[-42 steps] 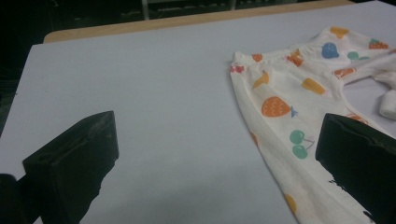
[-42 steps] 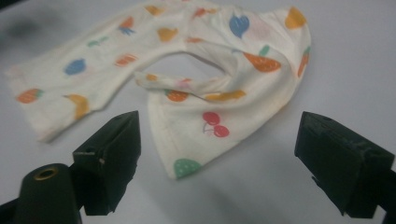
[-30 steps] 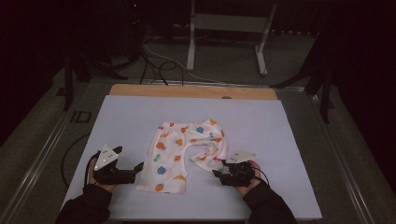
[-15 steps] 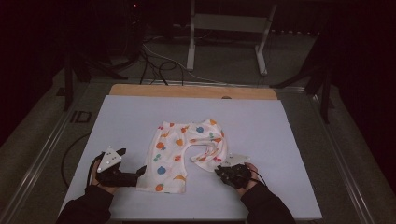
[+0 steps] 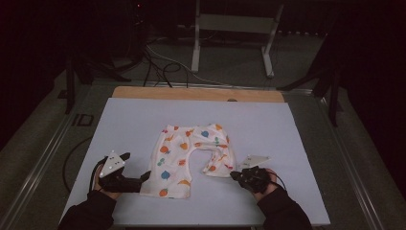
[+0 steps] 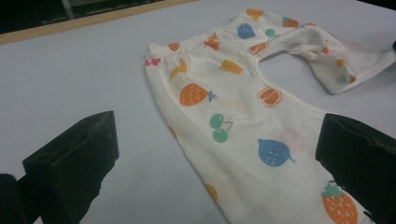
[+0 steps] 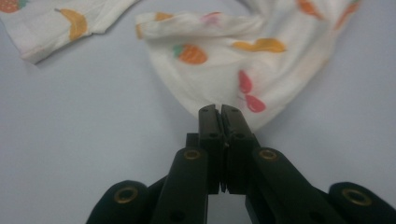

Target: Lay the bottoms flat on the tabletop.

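White baby pants point(image 5: 191, 153) printed with coloured fruit lie flat on the pale table sheet point(image 5: 268, 124), waistband away from me. My left gripper point(image 5: 145, 176) rests at the hem of the left leg, jaws wide open on either side of the cloth point(image 6: 243, 116) without pressing it. In its own view the left gripper point(image 6: 215, 158) looks up along that leg. My right gripper point(image 5: 233, 175) is at the right leg's hem. Its jaws have just been closing, and the right gripper point(image 7: 220, 112) now pinches the edge of the cloth point(image 7: 224, 60), which bunches toward the tips.
A wooden strip point(image 5: 196, 93) runs along the table's far edge. Beyond it stand a metal frame point(image 5: 230, 24) and loose cables point(image 5: 158, 62) on the dark floor. Bare sheet surrounds the pants on all sides.
The right gripper's jaws have closed on the right leg's hem and the hand has shifted slightly right, drawing the cloth with it. The left gripper has stayed put.
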`<state>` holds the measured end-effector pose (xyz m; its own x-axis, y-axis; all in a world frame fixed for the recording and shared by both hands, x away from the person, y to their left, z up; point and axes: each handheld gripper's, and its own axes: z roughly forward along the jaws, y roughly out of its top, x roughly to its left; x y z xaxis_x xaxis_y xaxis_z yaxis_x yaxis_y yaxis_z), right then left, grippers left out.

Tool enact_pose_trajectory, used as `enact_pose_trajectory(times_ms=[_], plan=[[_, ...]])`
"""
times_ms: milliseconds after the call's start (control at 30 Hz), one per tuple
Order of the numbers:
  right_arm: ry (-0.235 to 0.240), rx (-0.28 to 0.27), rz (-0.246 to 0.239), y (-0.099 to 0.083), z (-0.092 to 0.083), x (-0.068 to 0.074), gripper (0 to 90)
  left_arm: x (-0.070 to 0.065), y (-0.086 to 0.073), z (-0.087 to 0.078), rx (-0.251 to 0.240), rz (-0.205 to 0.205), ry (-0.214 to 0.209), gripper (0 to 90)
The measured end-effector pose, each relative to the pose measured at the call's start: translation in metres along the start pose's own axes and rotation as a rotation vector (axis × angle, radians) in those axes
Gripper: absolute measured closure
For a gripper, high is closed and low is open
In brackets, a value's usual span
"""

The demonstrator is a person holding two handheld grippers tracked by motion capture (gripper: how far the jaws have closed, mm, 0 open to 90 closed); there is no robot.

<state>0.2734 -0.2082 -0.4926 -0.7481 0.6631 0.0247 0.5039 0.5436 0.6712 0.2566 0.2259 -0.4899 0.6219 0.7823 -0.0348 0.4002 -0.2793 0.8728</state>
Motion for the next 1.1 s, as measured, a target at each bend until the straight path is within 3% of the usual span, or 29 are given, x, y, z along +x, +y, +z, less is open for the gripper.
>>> enact_pose_trajectory(times_ms=[100, 200, 433, 533, 567, 667, 700, 933, 1033, 1100], plan=[[-0.002, -0.026, 0.008, -0.006, -0.013, -0.003, 88.0, 0.0, 0.0, 0.001, 0.013, 0.021, 0.0, 0.5], [-0.021, -0.035, 0.015, -0.015, -0.023, -0.005, 87.9, 0.003, -0.001, 0.001, 0.011, 0.002, 0.0, 0.4], [-0.015, -0.052, 0.062, -0.029, -0.036, -0.009, 87.2, 0.002, 0.0, 0.0, 0.009, 0.007, 0.01, 0.4], [0.011, -0.087, 0.07, -0.03, -0.042, -0.011, 72.5, 0.002, 0.0, 0.0, 0.005, 0.003, 0.011, 0.5], [0.002, -0.107, 0.074, -0.03, -0.044, -0.01, 59.1, 0.002, -0.001, 0.0, 0.006, 0.003, 0.009, 0.5], [-0.005, -0.16, 0.079, -0.027, -0.047, -0.01, 44.0, 0.003, -0.001, 0.002, 0.01, 0.002, 0.006, 0.5], [-0.006, -0.171, 0.078, -0.025, -0.047, -0.009, 42.6, 0.003, -0.001, 0.002, 0.009, 0.001, 0.006, 0.4], [0.006, -0.23, 0.054, -0.002, -0.039, 0.0, 43.0, 0.002, -0.001, 0.002, 0.01, 0.0, 0.007, 0.5], [-0.018, -0.203, 0.066, 0.013, -0.024, 0.008, 44.1, 0.003, -0.001, 0.003, 0.011, -0.003, 0.008, 0.5], [0.004, -0.187, 0.094, 0.022, -0.008, 0.014, 44.4, 0.003, -0.001, 0.003, 0.009, -0.004, 0.007, 0.4]])
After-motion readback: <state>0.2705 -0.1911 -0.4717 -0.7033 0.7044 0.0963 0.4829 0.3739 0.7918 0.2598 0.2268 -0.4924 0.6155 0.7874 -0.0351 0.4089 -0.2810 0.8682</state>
